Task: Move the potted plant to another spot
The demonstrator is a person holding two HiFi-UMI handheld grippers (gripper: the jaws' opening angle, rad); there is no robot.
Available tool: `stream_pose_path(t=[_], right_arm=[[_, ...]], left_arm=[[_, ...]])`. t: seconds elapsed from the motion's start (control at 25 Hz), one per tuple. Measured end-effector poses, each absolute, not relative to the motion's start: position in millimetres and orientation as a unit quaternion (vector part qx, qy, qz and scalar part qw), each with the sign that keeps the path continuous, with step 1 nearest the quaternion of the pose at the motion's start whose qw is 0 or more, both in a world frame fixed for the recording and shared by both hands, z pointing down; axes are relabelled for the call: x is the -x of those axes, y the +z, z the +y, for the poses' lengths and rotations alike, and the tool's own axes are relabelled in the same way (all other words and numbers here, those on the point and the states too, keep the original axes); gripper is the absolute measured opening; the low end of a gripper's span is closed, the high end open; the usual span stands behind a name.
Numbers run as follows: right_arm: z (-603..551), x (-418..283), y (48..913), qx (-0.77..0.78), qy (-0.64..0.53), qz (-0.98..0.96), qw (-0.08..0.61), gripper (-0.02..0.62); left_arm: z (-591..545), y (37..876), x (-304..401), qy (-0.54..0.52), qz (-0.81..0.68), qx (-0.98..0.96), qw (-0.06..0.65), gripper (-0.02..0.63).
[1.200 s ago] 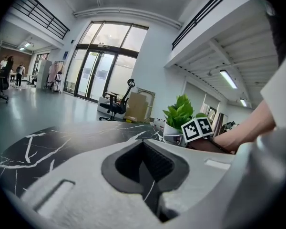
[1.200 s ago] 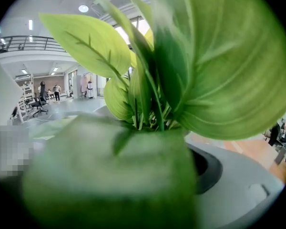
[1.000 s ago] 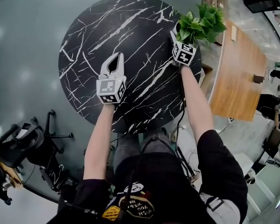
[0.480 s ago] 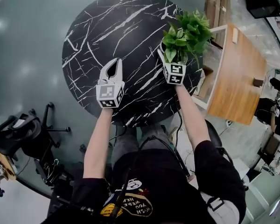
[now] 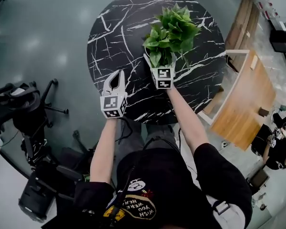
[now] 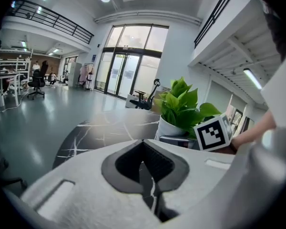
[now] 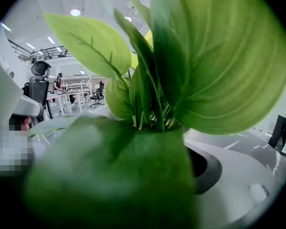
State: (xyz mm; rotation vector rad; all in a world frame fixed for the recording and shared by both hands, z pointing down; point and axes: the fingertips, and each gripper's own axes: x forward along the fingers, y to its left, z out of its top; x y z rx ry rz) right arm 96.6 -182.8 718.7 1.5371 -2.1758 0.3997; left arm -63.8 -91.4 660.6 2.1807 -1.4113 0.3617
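Glossy grey floor [image 5: 43, 46] all round, throwing back soft spots of light, and on it a round table [image 5: 119, 27]: a black marble-patterned top shot through with white veins, smooth and shiny. Off its right edge curves a pale wooden desk [image 5: 243, 113]; away to the left stands a black office chair [image 5: 19, 109]. From the left gripper view it's a tall, bright hall, with glass doors [image 6: 128, 66] at the far end and a railed balcony [image 6: 52, 18] high on the left wall.

Now the plant [image 5: 170, 30], broad glossy green leaves bunched in a smooth white pot [image 6: 170, 128], is over the middle of the tabletop, a touch toward the near edge. And the right gripper [image 5: 160, 66] has it: white jaws spread wide round the pot and clamped on it, leaves spilling over them and filling the right gripper view. Whether the pot's base touches the tabletop, I can't tell.

Over by the near-left edge hangs the left gripper [image 5: 115, 75], just beside the right one. Its jaws are closed tip to tip, ribbed dark pads [image 6: 157, 162] facing each other, nothing held.
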Motion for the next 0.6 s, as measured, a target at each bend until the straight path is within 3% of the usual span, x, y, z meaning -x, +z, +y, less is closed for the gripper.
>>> stream_pose_path(t=[0.6], right_arm=[[-167, 125, 720, -0.381, 0.094, -0.890, 0.232, 0.479]], left_arm=[[-64, 644, 184, 0.086, -0.627, -0.729, 0.260, 0.003]])
